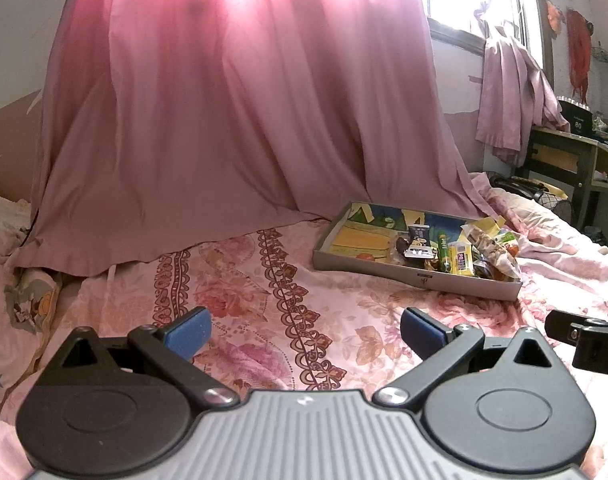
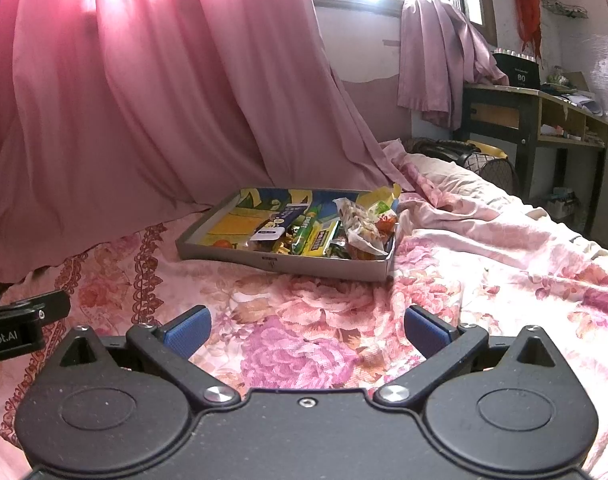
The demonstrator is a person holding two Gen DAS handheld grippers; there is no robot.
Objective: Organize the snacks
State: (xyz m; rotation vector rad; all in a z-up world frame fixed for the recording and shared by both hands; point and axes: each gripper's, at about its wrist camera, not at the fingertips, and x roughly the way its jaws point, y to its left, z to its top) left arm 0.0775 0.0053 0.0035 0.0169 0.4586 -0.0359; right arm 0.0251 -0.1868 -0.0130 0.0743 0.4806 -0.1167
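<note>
Both grippers hung low over the bed (image 2: 484, 240), not yet at the tray (image 2: 288, 258), prob. just lining up. The left gripper (image 1: 306, 330) had its fingers wide apart w/ nothing between; the right gripper (image 2: 306, 330) was the same. The snacks (image 2: 324, 232) sat piled in the tray's right end, near the pink curtain (image 2: 144, 100). The tray's left end looked bare.

Hidden and cut off around the snack tray (image 2: 280, 262)

Wrapper print in the tray is too small to read; beside it, the other gripper's finger (image 1: 584, 334) is cut off by the picture's edge.
</note>
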